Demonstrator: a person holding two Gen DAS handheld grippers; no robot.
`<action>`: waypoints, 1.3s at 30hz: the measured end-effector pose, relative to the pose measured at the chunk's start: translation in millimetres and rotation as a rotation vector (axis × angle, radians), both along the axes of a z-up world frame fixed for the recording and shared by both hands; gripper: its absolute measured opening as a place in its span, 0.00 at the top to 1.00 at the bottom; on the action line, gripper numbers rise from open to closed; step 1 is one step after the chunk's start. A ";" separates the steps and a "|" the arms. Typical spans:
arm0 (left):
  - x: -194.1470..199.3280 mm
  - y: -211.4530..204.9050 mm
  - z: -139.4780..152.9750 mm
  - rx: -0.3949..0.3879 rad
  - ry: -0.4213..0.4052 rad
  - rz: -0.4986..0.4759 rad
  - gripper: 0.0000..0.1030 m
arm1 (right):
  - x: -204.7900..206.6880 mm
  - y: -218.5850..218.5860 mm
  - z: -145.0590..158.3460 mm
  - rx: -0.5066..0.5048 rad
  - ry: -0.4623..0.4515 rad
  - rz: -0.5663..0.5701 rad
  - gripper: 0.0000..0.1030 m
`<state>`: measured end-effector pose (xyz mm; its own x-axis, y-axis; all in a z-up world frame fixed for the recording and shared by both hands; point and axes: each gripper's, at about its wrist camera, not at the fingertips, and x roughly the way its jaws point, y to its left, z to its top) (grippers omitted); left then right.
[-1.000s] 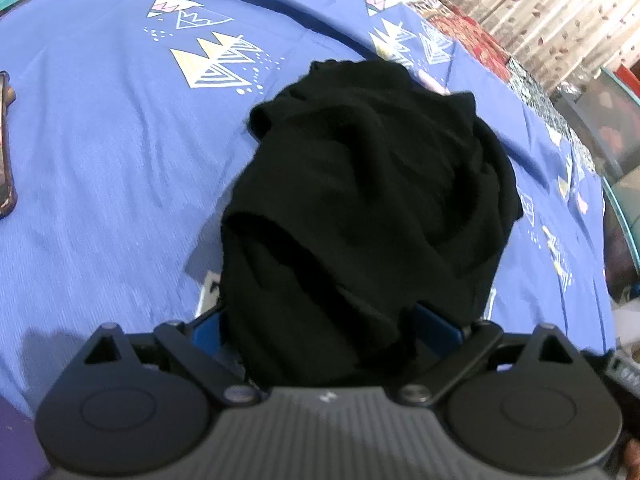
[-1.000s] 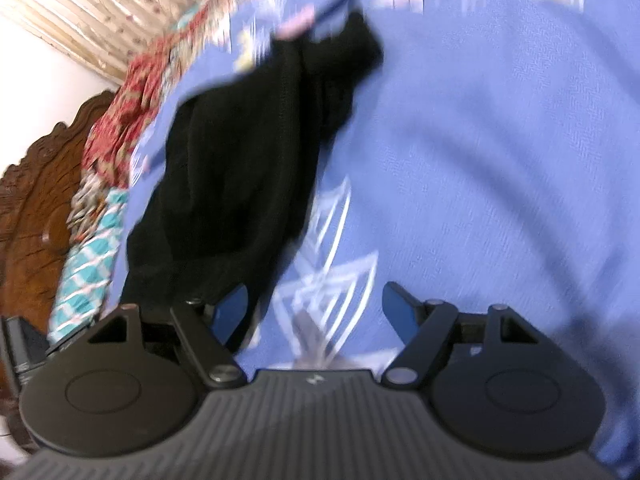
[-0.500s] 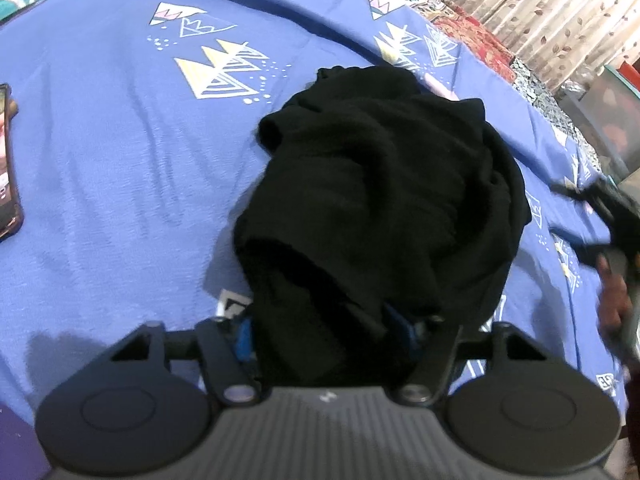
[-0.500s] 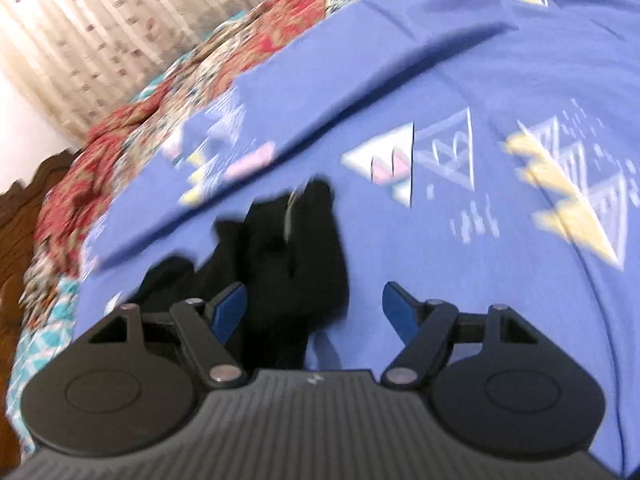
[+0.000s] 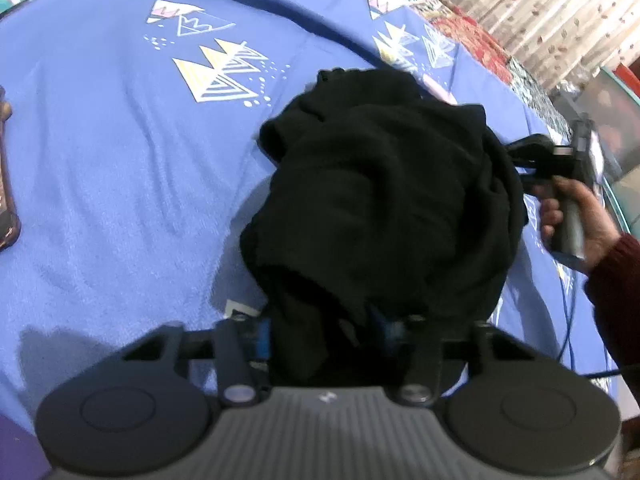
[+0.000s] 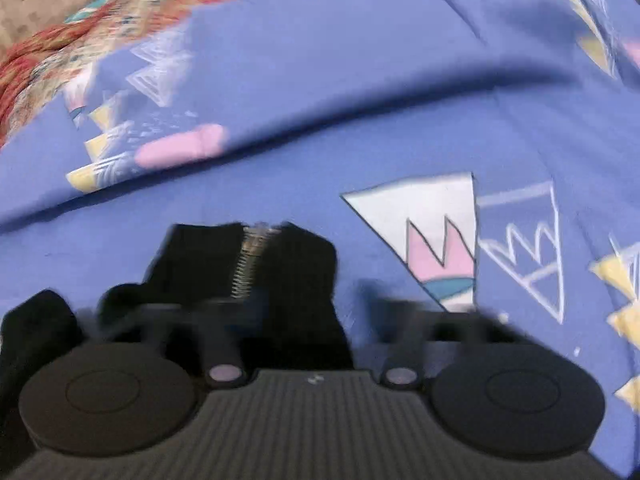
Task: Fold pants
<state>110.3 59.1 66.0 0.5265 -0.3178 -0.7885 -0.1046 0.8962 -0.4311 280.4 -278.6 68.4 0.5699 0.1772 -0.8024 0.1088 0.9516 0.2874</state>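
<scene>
The black pants (image 5: 384,208) lie in a crumpled heap on the blue patterned bedsheet (image 5: 120,152). My left gripper (image 5: 324,328) is shut on the near edge of the heap, cloth bunched between its fingers. My right gripper (image 6: 296,316) sits over the pants' zipper end (image 6: 248,264), with black cloth between its fingers; the view is blurred and the fingers still stand apart. It also shows in the left wrist view (image 5: 524,152) at the heap's right side, held by a hand.
A dark phone-like object (image 5: 6,196) lies at the sheet's left edge. A red floral blanket (image 6: 48,44) and curtains (image 5: 560,8) lie beyond the bed. A cable (image 5: 568,312) trails at the right.
My left gripper has closed on the pants' near edge. My right gripper has swung across the bed and come down onto the zipper end of the pants.
</scene>
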 end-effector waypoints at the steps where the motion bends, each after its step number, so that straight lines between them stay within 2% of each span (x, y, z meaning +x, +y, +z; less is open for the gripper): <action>1: 0.2 -1.0 0.9 -0.003 -0.007 -0.009 0.74 | -8.6 -7.7 16.1 0.052 -0.042 -0.013 0.92; 3: -1.3 -3.4 5.5 0.000 -0.026 -0.024 0.76 | -26.7 -30.3 53.2 0.126 -0.141 -0.029 0.92; 6: -9.5 -2.0 14.1 -0.024 -0.054 -0.042 0.77 | -59.5 -85.5 116.6 0.147 -0.302 -0.129 0.92; 10: -23.8 2.0 25.4 -0.048 -0.089 -0.050 0.78 | -122.7 -193.0 188.1 0.151 -0.503 -0.366 0.92; 12: -29.0 1.8 26.5 -0.049 -0.091 -0.050 0.78 | -160.3 -240.9 209.1 0.091 -0.590 -0.503 0.92; 13: -29.8 0.6 25.3 -0.051 -0.087 -0.052 0.76 | -176.5 -262.8 212.4 0.077 -0.604 -0.560 0.92; 15: -31.5 -3.9 21.2 -0.053 -0.064 -0.051 0.70 | -208.9 -299.4 205.7 0.064 -0.575 -0.652 0.90; 16: -32.3 -6.4 19.6 -0.048 -0.054 -0.049 0.63 | -221.8 -312.6 196.9 0.043 -0.537 -0.696 0.85; 17: -33.7 -9.4 18.2 -0.041 -0.047 -0.049 0.56 | -238.4 -325.6 184.5 0.006 -0.478 -0.750 0.72; 18: -35.1 -12.1 17.5 -0.034 -0.041 -0.051 0.52 | -253.4 -331.9 172.8 -0.027 -0.436 -0.789 0.58; 19: -37.4 -13.7 17.8 -0.028 -0.040 -0.051 0.46 | -265.0 -331.8 160.9 -0.048 -0.407 -0.818 0.32; 20: -39.3 -14.4 18.7 -0.028 -0.041 -0.050 0.41 | -283.1 -333.1 145.2 -0.055 -0.385 -0.832 0.29; 21: -41.7 -14.0 20.5 -0.030 -0.046 -0.048 0.39 | -289.2 -324.7 131.8 -0.052 -0.359 -0.824 0.29; 23: -45.7 -11.9 23.8 -0.027 -0.059 -0.037 0.27 | -308.4 -311.9 102.3 -0.041 -0.286 -0.802 0.29; 25: -51.5 -9.1 27.3 -0.017 -0.071 -0.026 0.25 | -321.3 -294.4 77.8 -0.005 -0.232 -0.765 0.29; 29: -61.0 -5.5 27.3 -0.006 -0.068 -0.016 0.23 | -325.6 -251.1 56.1 0.069 -0.180 -0.610 0.30; 35: -74.6 3.0 16.1 -0.027 -0.033 0.015 0.22 | -315.3 -182.9 61.3 0.058 -0.208 -0.338 0.30; 39: -76.0 8.0 12.9 -0.039 -0.025 0.032 0.22 | -304.7 -150.5 65.2 0.004 -0.240 -0.185 0.30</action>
<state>34.3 67.1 79.0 0.5564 -0.3311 -0.7621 -0.1215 0.8749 -0.4688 -24.3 -429.1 133.6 0.7660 0.0556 -0.6404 0.2089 0.9206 0.3299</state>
